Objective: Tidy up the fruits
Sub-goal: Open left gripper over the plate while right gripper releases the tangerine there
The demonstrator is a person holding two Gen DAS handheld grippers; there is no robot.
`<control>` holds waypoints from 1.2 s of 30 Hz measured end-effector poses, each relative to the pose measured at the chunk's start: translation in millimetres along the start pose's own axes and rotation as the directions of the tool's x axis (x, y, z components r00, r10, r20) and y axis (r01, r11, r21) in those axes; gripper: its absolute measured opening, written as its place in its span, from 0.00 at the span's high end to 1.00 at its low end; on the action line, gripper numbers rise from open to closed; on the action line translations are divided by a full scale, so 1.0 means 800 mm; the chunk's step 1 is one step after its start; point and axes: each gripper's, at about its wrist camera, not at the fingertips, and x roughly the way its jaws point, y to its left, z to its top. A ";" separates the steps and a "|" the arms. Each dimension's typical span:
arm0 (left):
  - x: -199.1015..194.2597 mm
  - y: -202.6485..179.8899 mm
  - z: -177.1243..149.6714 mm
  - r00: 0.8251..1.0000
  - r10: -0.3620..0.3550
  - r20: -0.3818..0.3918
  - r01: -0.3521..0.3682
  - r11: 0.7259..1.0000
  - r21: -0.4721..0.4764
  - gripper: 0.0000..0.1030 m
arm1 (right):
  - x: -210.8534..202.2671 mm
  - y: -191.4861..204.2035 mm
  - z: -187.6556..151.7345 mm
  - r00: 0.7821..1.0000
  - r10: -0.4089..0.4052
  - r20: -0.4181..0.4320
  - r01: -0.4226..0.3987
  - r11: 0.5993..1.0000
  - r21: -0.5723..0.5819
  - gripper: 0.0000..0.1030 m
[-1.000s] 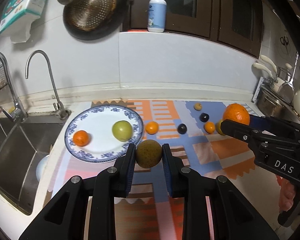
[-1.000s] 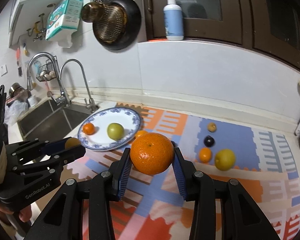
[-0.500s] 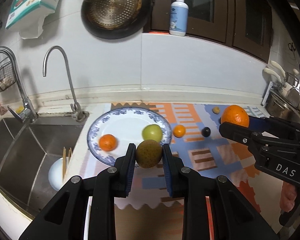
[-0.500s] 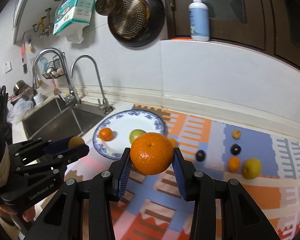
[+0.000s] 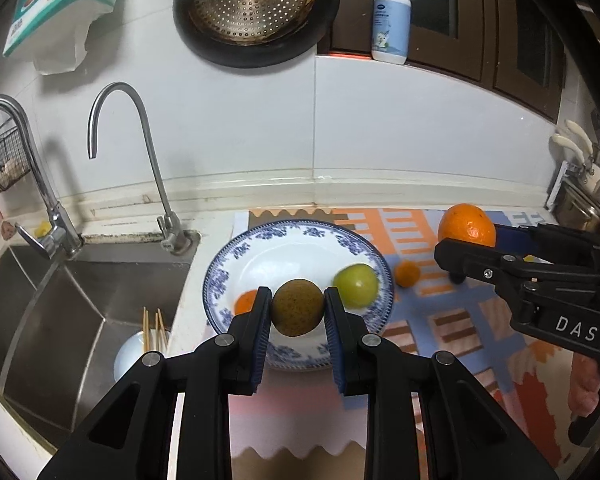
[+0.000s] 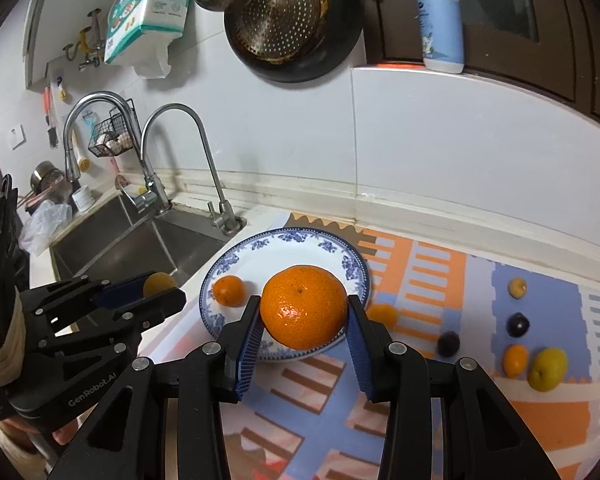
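My left gripper is shut on a brown speckled round fruit, held above the near rim of the blue-patterned white plate. On the plate lie a green fruit and a small orange, partly hidden behind my finger. My right gripper is shut on a large orange, held over the plate on its right side. The right gripper with its orange also shows at the right of the left wrist view. The left gripper appears at the left of the right wrist view.
A sink with two taps lies left of the plate, a bowl with chopsticks in it. On the patterned mat lie several small fruits: a small orange, two dark ones, a yellow one. A pan hangs above.
Both grippers have moved left across the counter with their fruits, from over the mat to over the plate. The sink has come further into view. Both grips are unchanged.
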 end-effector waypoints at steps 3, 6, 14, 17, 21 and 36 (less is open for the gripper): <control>0.014 0.008 0.007 1.000 -0.005 -0.009 0.005 1.000 -0.003 0.75 | 0.015 -0.001 0.009 1.000 0.007 -0.018 -0.007 1.000 0.002 0.60; 0.026 0.014 0.015 1.000 -0.009 -0.016 0.009 1.000 -0.006 0.75 | 0.032 -0.001 0.018 0.999 0.006 -0.033 -0.006 1.000 -0.002 0.60; 0.069 0.029 0.040 0.998 -0.019 -0.051 0.019 1.000 0.002 0.75 | 0.080 -0.007 0.045 0.997 0.017 -0.077 -0.019 1.000 -0.024 0.60; 0.090 0.036 0.049 0.996 -0.030 -0.079 0.030 1.000 0.005 0.75 | 0.105 -0.013 0.053 0.994 0.025 -0.108 -0.027 0.999 -0.018 0.60; 0.121 0.044 0.056 0.990 -0.046 -0.131 0.048 0.999 0.006 0.75 | 0.141 -0.022 0.062 0.985 0.041 -0.169 -0.043 0.999 -0.006 0.60; 0.218 0.067 0.065 0.949 -0.076 -0.307 0.078 0.997 -0.006 0.75 | 0.249 -0.042 0.065 0.933 0.114 -0.342 -0.106 0.994 0.041 0.60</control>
